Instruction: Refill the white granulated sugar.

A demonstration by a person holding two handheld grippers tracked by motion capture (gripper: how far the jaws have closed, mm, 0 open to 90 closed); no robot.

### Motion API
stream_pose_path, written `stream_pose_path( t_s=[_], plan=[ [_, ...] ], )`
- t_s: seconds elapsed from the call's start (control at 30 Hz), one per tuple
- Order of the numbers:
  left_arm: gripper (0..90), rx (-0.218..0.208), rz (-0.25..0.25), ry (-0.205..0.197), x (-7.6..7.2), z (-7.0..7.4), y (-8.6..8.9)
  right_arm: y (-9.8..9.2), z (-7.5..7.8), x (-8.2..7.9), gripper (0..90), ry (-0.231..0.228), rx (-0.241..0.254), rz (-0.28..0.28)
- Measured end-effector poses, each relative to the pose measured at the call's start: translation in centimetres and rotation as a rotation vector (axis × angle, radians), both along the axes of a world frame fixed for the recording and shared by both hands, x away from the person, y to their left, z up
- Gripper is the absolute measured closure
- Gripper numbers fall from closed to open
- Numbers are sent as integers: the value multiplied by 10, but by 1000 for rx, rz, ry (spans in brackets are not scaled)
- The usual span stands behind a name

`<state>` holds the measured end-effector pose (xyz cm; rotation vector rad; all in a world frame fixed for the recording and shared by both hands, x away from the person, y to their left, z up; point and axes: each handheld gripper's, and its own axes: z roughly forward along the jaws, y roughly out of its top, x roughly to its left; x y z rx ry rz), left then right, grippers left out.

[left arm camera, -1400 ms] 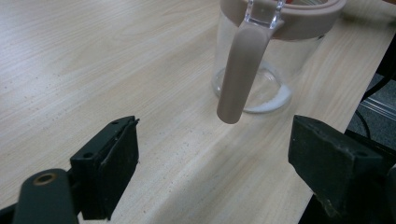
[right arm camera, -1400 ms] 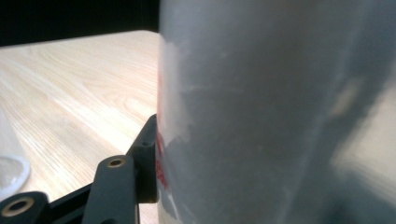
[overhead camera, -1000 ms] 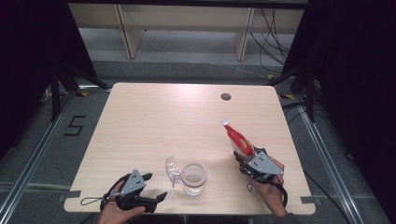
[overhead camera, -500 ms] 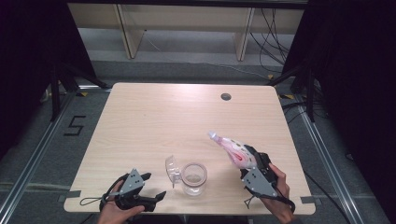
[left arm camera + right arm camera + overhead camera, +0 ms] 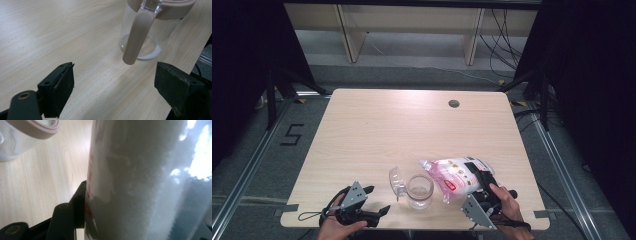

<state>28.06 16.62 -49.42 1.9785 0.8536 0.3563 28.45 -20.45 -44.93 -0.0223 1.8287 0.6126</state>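
Pink-and-white pouch (image 5: 455,176), tipped over jar (image 5: 420,190), clamped in right claw (image 5: 480,181); left claw (image 5: 374,201) agape, empty.

Right tool (image 5: 477,176) tips pink pouch (image 5: 454,178) over glass jar (image 5: 420,191).

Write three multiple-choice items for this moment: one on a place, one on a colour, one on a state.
1. Where does the glass jar stand?
A. near the table's front edge, between the two grippers
B. at the far edge by the round hole
C. on the floor

2. What colour is the jar's rim band?
A. green
B. pinkish-beige
C. black

3. How do the left gripper's jaws stand?
A. shut on the jar
B. shut on the pouch
C. open, nothing between them

Key: 1 A, the high view shows it there; 2 B, per the left gripper view; 3 C, bare table between the jaws, while the right gripper holds the pouch tilted toward the jar.
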Motion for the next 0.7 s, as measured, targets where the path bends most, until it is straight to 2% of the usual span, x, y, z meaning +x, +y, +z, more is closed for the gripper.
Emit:
stream_pose_path(
  t_s=[0.03,0.07,0.13,0.2,0.23,0.27,0.33,0.4,0.43,0.47,0.5,0.53,0.57,0.67,0.7],
  plan=[
    [160,8,-9,-2,1,0,1,1,0,-1,473,-10,-20,1],
    [160,5,2,0,0,0,1,1,0,-2,474,-1,-40,6],
    [160,-2,0,0,0,0,1,2,0,-5,474,-14,-77,11],
    [160,-5,2,-1,0,1,1,3,3,-7,475,-43,-134,26],
    [160,-6,2,-1,0,1,1,3,0,-9,475,-28,-113,20],
    [160,-5,1,-1,0,1,1,3,2,-8,475,-67,-157,30],
    [160,-4,2,-2,0,1,2,5,4,-11,476,-84,-228,36],
    [160,3,-1,-6,0,1,2,6,3,-11,476,-99,-272,46],
    [160,6,-3,-8,0,1,3,8,5,-11,477,-124,-325,58],
    [160,-3,2,-6,0,1,2,8,5,-12,477,-127,-329,55],
    [160,27,-3,-7,1,2,4,9,4,-12,477,-123,-348,54],
    [160,6,0,-5,0,1,3,9,0,-12,478,-113,-344,51],
    [160,2,-1,-7,0,1,2,9,1,-12,479,-117,-364,49],
    [160,0,2,-2,0,1,2,8,-2,-12,479,-91,-349,45],
    [159,-2,-1,-4,0,1,2,9,0,-12,479,-109,-374,51]
  ],
)
